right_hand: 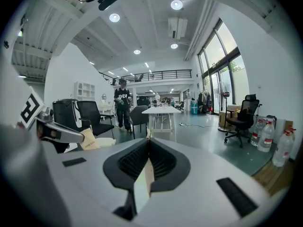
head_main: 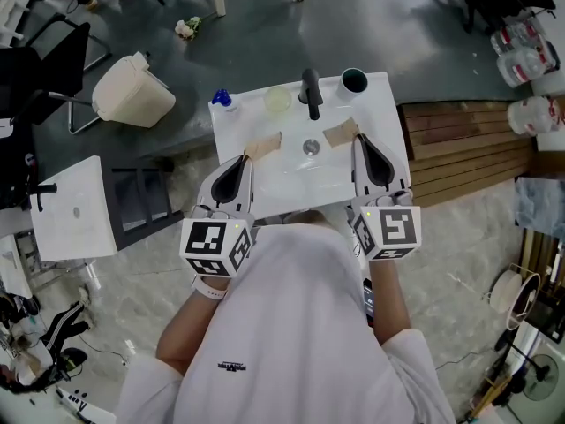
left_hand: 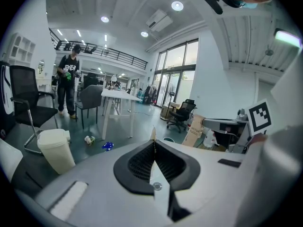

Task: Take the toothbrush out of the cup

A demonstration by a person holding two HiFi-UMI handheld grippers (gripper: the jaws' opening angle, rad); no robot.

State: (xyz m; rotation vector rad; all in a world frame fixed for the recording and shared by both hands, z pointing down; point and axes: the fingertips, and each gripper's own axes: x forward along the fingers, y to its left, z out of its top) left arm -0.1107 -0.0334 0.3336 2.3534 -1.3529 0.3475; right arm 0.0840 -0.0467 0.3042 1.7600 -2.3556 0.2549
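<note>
A white washbasin top (head_main: pixel 265 184) carries a black tap (head_main: pixel 311 91) and a drain (head_main: pixel 311 147). A dark-mouthed cup (head_main: pixel 354 80) stands at its far right corner; its rim (left_hand: pixel 169 139) peeks past the left jaws. I cannot make out a toothbrush in it. My left gripper (head_main: pixel 263 145) hovers over the basin's left side, jaws pressed together on nothing (left_hand: pixel 153 132). My right gripper (head_main: pixel 341 133) hangs over the right side, a little short of the cup, also shut and empty (right_hand: pixel 148 135).
A blue object (head_main: pixel 222 98) and a pale round dish (head_main: pixel 277 99) sit at the basin's far edge. A beige bin (head_main: pixel 132 89) and crumpled paper (head_main: pixel 185 28) lie to the left, a wooden pallet (head_main: pixel 459 148) and water bottles (head_main: pixel 525 56) to the right. A person (left_hand: pixel 67 86) stands far off.
</note>
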